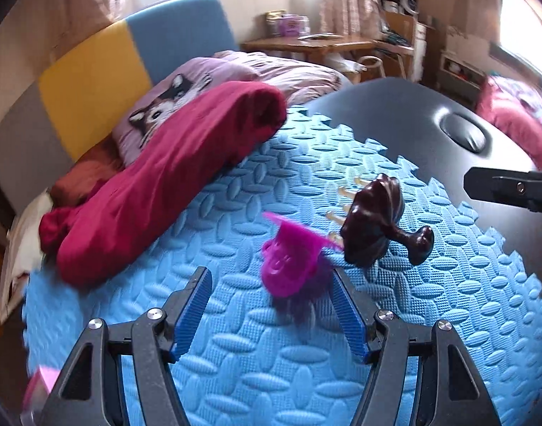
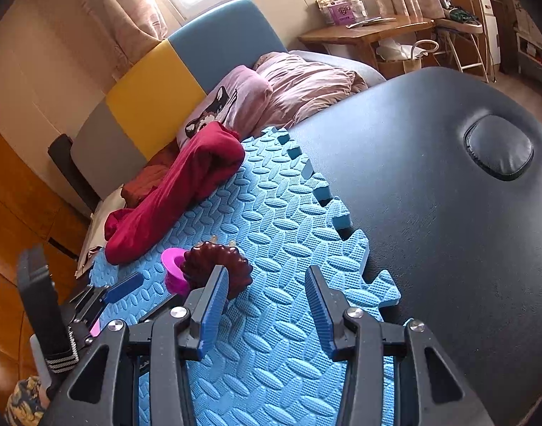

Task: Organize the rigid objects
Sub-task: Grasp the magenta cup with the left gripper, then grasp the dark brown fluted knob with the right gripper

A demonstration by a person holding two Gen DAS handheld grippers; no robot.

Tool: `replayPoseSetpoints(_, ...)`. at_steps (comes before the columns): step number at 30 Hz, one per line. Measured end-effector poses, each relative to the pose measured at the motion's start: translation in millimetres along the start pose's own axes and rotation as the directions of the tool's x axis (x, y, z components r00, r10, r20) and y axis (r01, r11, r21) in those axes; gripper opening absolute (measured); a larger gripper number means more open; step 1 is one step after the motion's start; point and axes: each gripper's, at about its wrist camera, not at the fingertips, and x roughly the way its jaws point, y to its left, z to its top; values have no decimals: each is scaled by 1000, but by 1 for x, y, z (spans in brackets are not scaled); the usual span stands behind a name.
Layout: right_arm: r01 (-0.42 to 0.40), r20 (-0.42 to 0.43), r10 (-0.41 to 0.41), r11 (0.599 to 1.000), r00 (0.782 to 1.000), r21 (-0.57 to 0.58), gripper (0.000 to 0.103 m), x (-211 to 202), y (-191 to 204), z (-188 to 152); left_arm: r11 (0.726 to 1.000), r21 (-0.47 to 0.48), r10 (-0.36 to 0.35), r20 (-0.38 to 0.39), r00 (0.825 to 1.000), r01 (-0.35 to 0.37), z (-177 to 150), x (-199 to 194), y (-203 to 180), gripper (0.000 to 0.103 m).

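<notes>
On the blue foam mat, the magenta cup lies tipped beside the dark brown ridged piece, stem pointing right. Left claw and right claw gape, empty.

Magenta plastic piece: translucent, flat flanged top over rounded body, tipped on side on blue foam mat; blurred in left wrist view, detail unclear. In right wrist view shows as pink ring-shaped rim. Dark brown glossy piece: ribbed, scalloped round body with short stem ending in knob, lying on side just beside magenta piece, possibly touching. Small pale amber prongs visible behind dark piece.
</notes>
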Motion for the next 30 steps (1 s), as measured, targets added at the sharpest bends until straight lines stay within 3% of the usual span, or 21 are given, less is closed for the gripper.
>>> replayPoseSetpoints(5, -8, -18, 8, 1000, 1000, 14, 45, 3, -2, 1, 996, 80, -33, 6, 999, 32, 6, 13, -5, 67)
replayPoseSetpoints(8, -12, -22, 13, 1000, 1000, 18, 45, 4, -2, 1, 994, 82, -70, 10, 997, 69, 10, 21, -2, 66)
replayPoseSetpoints(11, -12, -23, 12, 1000, 1000, 16, 45, 4, -2, 1, 993, 55, -109, 7, 994, 108, 13, 29, 1, 50)
replayPoseSetpoints(12, -11, -25, 11, 1000, 1000, 15, 45, 5, -2, 1, 993, 42, -113, 0, 994, 113, 13, 31, 1, 32)
replayPoseSetpoints(21, -9, -35, 10, 1000, 999, 19, 45, 7, -3, 0, 989, -126, -77, -19, 997, 74, -5, 17, 1, 32)
replayPoseSetpoints(30, -10, -56, 12, 999, 998, 40, 45, 10, -8, -1, 944, -329, -27, -81, 996, -1, -42, -13, 12, 32)
